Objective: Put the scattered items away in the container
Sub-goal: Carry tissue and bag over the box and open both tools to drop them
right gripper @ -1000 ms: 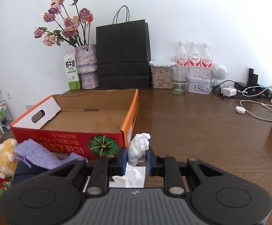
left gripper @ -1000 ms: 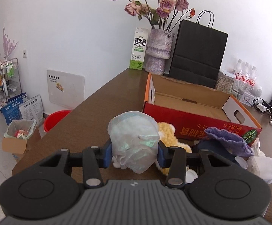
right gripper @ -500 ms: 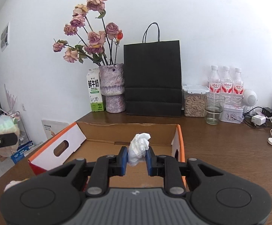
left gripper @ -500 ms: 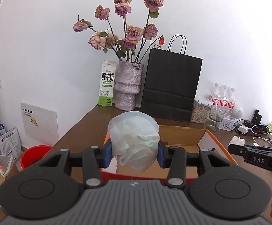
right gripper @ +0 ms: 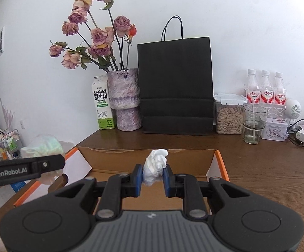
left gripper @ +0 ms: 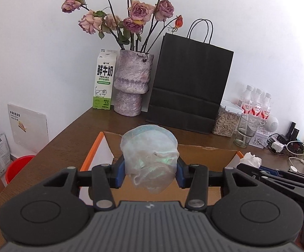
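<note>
My left tongs (left gripper: 150, 171) pinch a crumpled bag (left gripper: 150, 157) and my right tongs (right gripper: 153, 177) pinch a tissue wad (right gripper: 154, 167), both hovering over the box (right gripper: 147, 157), so neither is dropped in yet.

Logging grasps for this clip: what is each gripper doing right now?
Left gripper: closed on the crumpled plastic bag.
Right gripper: closed on the white tissue wad.

The left tool (left gripper: 150, 173) is clamping something between its blue pads, held level; the right tool (right gripper: 153, 177), at its 3 o'clock, is gripping likewise.
</note>
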`<state>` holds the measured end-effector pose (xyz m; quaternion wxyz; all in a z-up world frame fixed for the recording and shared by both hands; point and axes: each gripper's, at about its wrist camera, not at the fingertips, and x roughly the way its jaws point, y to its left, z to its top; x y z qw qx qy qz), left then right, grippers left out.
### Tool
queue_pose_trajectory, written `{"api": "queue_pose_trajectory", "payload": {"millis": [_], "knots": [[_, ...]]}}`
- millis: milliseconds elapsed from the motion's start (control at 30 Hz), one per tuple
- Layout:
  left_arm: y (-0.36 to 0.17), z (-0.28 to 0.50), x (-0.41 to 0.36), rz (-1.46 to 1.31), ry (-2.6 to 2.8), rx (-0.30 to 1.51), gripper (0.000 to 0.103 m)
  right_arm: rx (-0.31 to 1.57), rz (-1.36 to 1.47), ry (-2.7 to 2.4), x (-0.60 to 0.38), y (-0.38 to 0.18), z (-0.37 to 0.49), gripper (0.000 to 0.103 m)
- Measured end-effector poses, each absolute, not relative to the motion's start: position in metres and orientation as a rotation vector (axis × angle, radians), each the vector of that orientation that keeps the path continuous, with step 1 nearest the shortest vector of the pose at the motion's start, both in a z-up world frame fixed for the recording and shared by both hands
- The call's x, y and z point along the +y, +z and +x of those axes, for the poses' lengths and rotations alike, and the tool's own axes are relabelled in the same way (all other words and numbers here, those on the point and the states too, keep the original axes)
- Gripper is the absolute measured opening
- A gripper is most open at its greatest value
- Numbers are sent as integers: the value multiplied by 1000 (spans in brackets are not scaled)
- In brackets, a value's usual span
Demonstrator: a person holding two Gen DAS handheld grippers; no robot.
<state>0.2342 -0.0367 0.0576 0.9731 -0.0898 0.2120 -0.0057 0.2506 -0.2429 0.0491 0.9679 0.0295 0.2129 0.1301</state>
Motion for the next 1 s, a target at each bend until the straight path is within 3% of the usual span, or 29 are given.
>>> {"api": "queue_pose_trajectory", "payload": {"millis": [233, 733, 833, 867, 900, 967, 1000], "knots": [[30, 244, -42, -113, -10, 487, 46, 464, -2, 262, -233, 32, 251, 19], [26, 244, -46, -90, -4, 491, 46, 489, -6, 271, -230, 23, 248, 20], [26, 244, -47, -79, 2, 491, 51, 497, -7, 269, -230, 22, 249, 23], [26, 244, -48, -76, 7, 490, 59, 500, -10, 261, -230, 22, 249, 27], [26, 244, -48, -74, 13, 490, 80, 505, -12, 255, -230, 21, 249, 39], [27, 242, -48, -73, 47, 475, 102, 505, -8, 249, -231, 21, 249, 59], [28, 240, -46, -75, 73, 453, 103, 496, -1, 227, -232, 22, 248, 77]]}}
